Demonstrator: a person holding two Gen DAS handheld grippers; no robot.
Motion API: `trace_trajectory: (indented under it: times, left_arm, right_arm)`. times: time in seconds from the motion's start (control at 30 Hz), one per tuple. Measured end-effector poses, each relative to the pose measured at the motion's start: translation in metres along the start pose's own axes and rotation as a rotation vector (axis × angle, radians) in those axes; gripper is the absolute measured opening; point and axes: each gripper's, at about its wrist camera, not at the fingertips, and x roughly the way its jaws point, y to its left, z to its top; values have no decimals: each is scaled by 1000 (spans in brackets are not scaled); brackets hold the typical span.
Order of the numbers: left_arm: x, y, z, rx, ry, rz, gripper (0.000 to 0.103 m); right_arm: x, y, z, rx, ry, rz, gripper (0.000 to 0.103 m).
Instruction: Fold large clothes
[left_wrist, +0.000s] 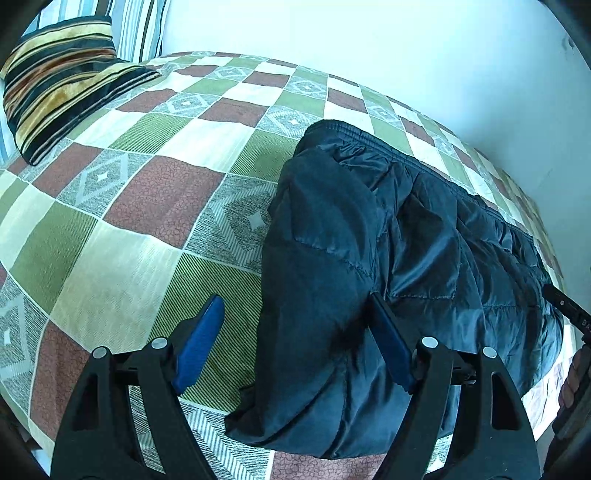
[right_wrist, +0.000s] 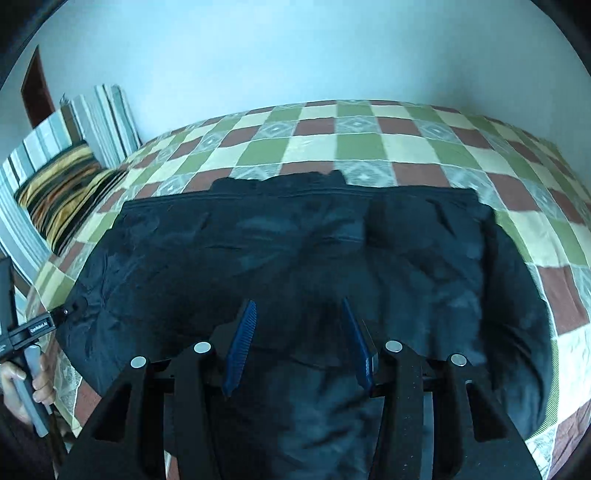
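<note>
A dark navy quilted puffer jacket (left_wrist: 388, 258) lies folded on the checkered bedspread (left_wrist: 147, 192). My left gripper (left_wrist: 295, 310) is open at the jacket's left end, with one blue pad (left_wrist: 201, 339) over the bedspread and the other (left_wrist: 391, 350) over the jacket. In the right wrist view the jacket (right_wrist: 295, 251) spreads wide across the bed (right_wrist: 369, 147). My right gripper (right_wrist: 299, 314) is open just above its near middle, holding nothing. The left gripper's body (right_wrist: 37, 326) shows at the jacket's left edge.
A striped black, gold and brown pillow (left_wrist: 62, 81) lies at the bed's far left corner, also in the right wrist view (right_wrist: 62, 195). Striped cushions (right_wrist: 99, 122) lean on the pale wall (left_wrist: 406, 44) behind the bed.
</note>
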Motion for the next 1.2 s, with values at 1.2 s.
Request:
trace_trajectory:
  times: [1.2]
  left_arm:
    - [62,-16,18,30,192,-31,89]
  right_arm:
    - [51,38,-29,-122,52,-170,49]
